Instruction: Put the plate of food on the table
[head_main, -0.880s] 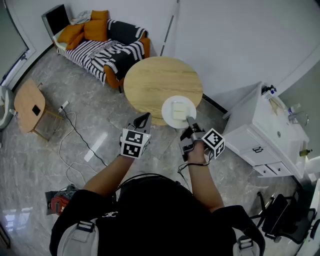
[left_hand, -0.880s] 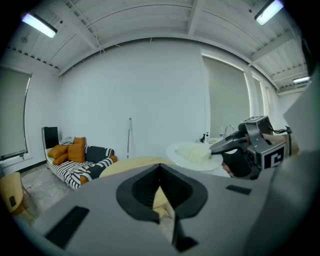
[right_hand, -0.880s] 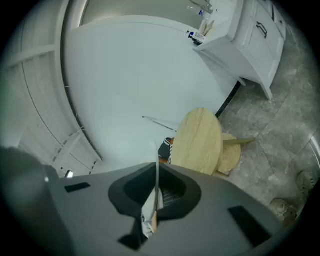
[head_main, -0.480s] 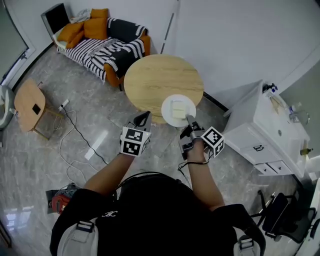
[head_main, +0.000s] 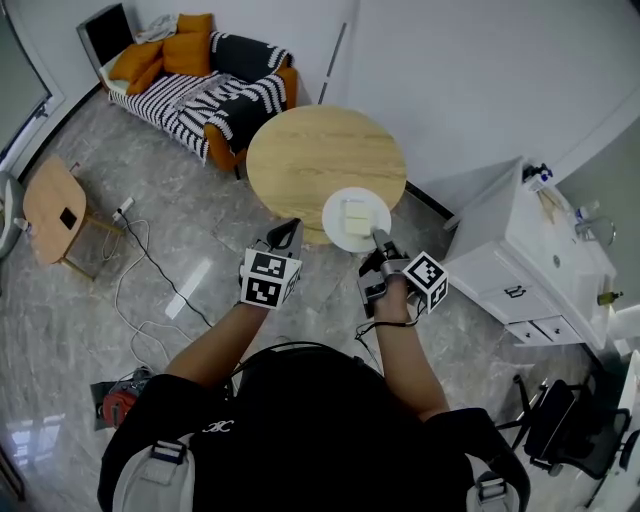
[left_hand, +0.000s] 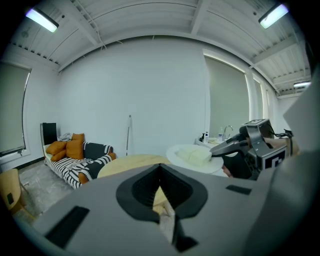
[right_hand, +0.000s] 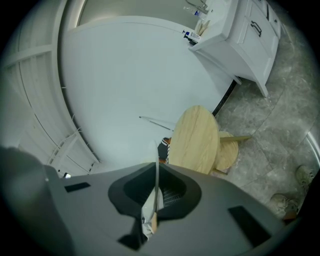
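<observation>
The person stands at the lower middle of the head view, with both arms stretched toward a round wooden bench (head_main: 318, 155) in the upper middle. The right tongs (head_main: 377, 237) are clamped on the near rim of a white plate (head_main: 340, 235). The plate sits over the bench's lower right edge and partly juts past it. Whether it touches the wood or hangs just above cannot be told. A pale block of food (head_main: 356, 215) lies at the plate's middle.

In the right gripper view the plate (right_hand: 156, 165) shows edge-on as a thin line pinched between the tongs (right_hand: 155, 194), with the bench (right_hand: 196, 140) behind it.

The left tongs (head_main: 290, 229) are held just left of the plate, at the bench's near edge, without touching either. In the left gripper view the tongs (left_hand: 161, 197) are pressed together with nothing in them. To their right are the plate (left_hand: 181, 159), the food (left_hand: 196, 154) and the right tongs (left_hand: 220, 147) on the rim.

A striped sofa (head_main: 205, 100) with orange cushions (head_main: 165, 58) stands at the upper left. A white cabinet (head_main: 530, 255) stands at the right, and a cable (head_main: 140, 265) trails over the grey floor (head_main: 80, 300) at the left.
</observation>
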